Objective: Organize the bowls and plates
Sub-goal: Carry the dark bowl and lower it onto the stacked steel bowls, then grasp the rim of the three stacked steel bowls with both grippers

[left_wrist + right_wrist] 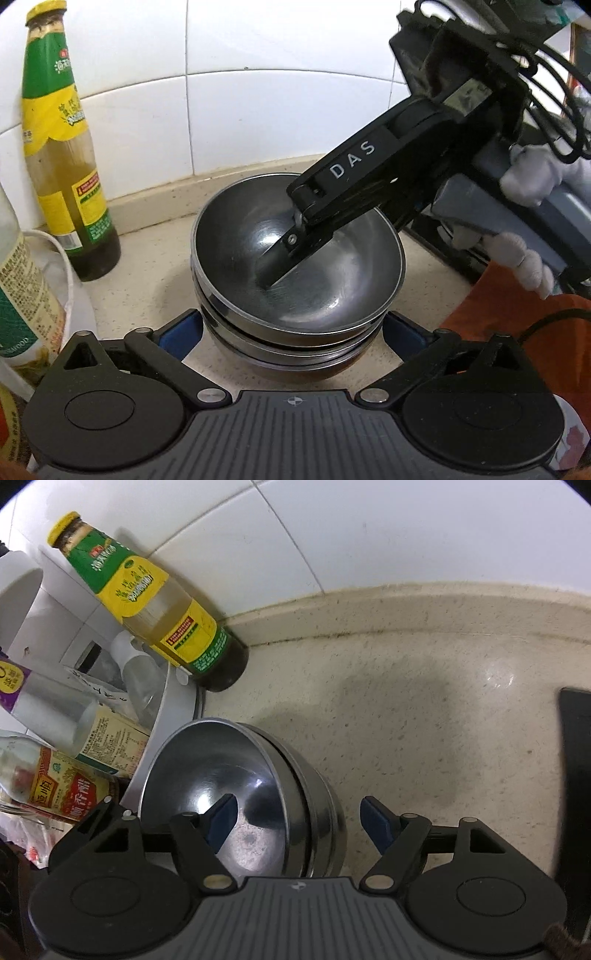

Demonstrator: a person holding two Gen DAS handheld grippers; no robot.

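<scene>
A stack of steel bowls (pixel 295 258) stands on the beige counter near the tiled wall. My left gripper (pixel 291 330) is open wide. Its blue pads (pixel 181 332) flank the lower bowls of the stack, close to the sides but not pressing. My right gripper reaches in from the upper right, and one of its fingers (pixel 277 262) dips into the top bowl. In the right wrist view the right gripper (pixel 300 825) straddles the rim of the bowl stack (pixel 240 794), open. One pad (pixel 223 821) is inside the top bowl and the other is outside the stack, neither touching.
A green-and-yellow sauce bottle (pixel 62 147) (pixel 155 602) stands at the wall left of the stack. More bottles (pixel 66 794) crowd a white tray on the left. A white-gloved hand (pixel 532 184) holds the right gripper. A black object (pixel 576 775) lies at the right edge of the counter (pixel 406 720).
</scene>
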